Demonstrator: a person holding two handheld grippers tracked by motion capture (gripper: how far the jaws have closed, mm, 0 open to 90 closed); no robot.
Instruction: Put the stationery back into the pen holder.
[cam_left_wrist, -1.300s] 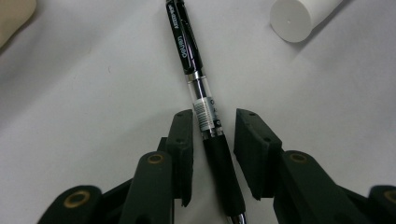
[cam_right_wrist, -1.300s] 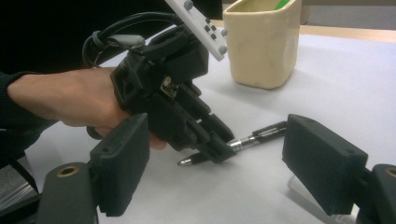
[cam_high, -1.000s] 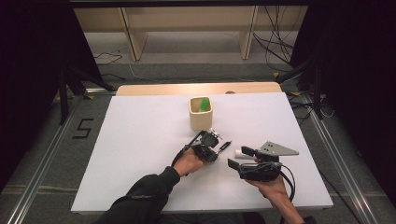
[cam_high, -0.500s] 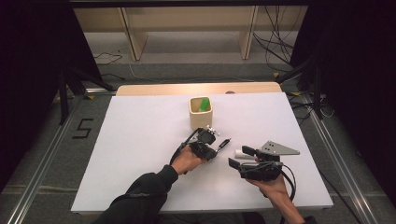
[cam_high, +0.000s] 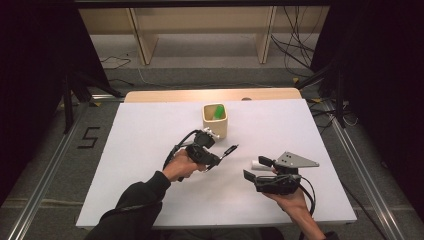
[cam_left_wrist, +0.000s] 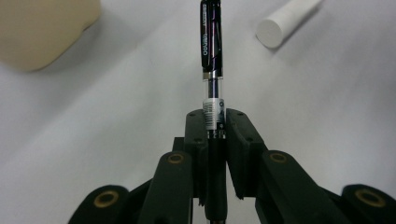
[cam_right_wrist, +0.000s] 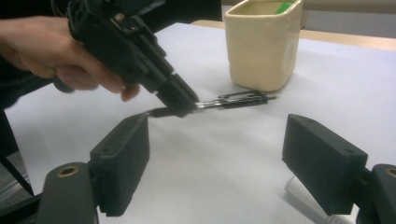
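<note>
Black pen (cam_left_wrist: 211, 56) clamped in left claw (cam_high: 218, 158), lifted off worktop (cam_high: 125, 150), long axis pointing toward cream cup (cam_high: 215, 121) near far edge. Right claw (cam_right_wrist: 219, 163) wide, empty, farther from cup.

A lab or test room is shown, not a home. A white table (cam_high: 150, 130) is set on a grey floor (cam_high: 45, 165), far out past the left gripper (cam_high: 212, 157). Metal rails (cam_high: 360, 170) are laid along the floor beyond the right gripper (cam_high: 257, 170). Loose cables (cam_high: 295, 45) and black curtains (cam_high: 385, 75) are seen behind the table.
</note>
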